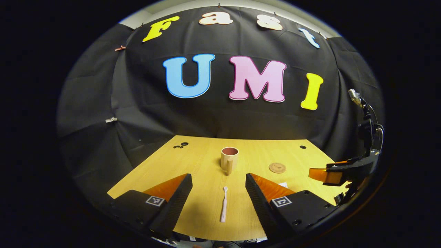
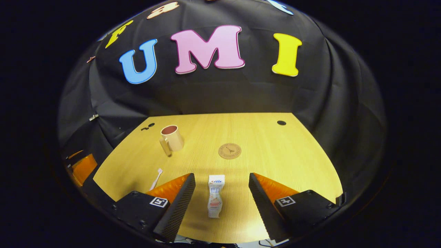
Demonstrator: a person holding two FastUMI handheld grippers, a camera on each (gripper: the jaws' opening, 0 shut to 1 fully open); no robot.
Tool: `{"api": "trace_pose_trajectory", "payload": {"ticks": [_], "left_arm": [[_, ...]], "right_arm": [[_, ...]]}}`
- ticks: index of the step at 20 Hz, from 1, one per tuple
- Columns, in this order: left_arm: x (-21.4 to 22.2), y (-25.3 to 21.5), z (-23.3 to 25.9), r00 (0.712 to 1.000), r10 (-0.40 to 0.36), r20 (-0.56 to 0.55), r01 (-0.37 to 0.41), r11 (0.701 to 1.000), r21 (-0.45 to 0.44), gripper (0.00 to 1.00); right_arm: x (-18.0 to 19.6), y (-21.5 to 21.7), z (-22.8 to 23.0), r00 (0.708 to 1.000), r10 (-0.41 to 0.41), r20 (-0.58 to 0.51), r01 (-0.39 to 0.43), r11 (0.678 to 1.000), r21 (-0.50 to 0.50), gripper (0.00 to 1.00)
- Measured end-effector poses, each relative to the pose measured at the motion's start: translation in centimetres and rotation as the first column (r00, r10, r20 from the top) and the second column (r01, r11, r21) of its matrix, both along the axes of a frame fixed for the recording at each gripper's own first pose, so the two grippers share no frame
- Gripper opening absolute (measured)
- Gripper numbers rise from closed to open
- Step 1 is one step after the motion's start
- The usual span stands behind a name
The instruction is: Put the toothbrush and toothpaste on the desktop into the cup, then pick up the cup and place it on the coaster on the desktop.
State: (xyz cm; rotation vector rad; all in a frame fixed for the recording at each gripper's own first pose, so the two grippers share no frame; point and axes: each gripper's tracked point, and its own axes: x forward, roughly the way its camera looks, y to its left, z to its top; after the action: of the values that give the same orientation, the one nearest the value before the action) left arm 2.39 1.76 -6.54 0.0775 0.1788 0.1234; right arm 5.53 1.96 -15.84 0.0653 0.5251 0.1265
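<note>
On the wooden bench [image 2: 275,165] nothing is done yet: toothbrush [image 1: 224,204] and toothpaste [image 2: 215,196] lie flat, cup [image 1: 229,159] empty, coaster [image 2: 229,151] bare. Left gripper [image 1: 217,187] and right gripper [image 2: 222,187] are both spread wide, holding nothing.

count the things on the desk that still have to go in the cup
2. The toothbrush lies on the desk between the left gripper's open jaws; the toothpaste lies between the right gripper's open jaws. The cup looks empty.

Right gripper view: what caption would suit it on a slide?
Open right gripper poised over the toothpaste lying between its fingers, with cup and coaster beyond on the desktop.
</note>
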Motion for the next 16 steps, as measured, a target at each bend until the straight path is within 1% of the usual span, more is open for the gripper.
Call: {"api": "trace_pose_trajectory", "payload": {"ticks": [4,7,8,10,13,16], "left_arm": [[-0.1,0.8,-1.2,0.998,0.055,-0.03,-0.056,0.998,-0.042,0.97],[0.3,1.0,-2.3,0.995,0.085,-0.055,-0.088,0.995,-0.055,0.96],[0.4,1.3,-2.9,0.993,0.096,-0.062,-0.1,0.994,-0.053,0.96],[0.6,1.6,-3.5,0.99,0.121,-0.079,-0.124,0.991,-0.043,0.96],[0.8,1.6,-4.2,0.986,0.138,-0.094,-0.142,0.989,-0.045,0.97],[1.0,2.0,-4.8,0.982,0.154,-0.106,-0.158,0.987,-0.032,0.97]], "right_arm": [[1.0,0.7,-2.9,0.997,0.048,-0.068,-0.051,0.998,-0.044,0.97],[1.4,1.0,-6.0,0.988,0.07,-0.136,-0.084,0.991,-0.1,0.96],[1.5,1.4,-7.1,0.983,0.077,-0.164,-0.094,0.99,-0.101,0.97],[1.8,1.7,-8.6,0.974,0.078,-0.21,-0.1,0.991,-0.094,0.97],[2.4,1.7,-10.4,0.963,0.076,-0.26,-0.103,0.99,-0.095,0.96],[3.2,1.7,-12.0,0.95,0.069,-0.305,-0.108,0.988,-0.114,0.96]]}}
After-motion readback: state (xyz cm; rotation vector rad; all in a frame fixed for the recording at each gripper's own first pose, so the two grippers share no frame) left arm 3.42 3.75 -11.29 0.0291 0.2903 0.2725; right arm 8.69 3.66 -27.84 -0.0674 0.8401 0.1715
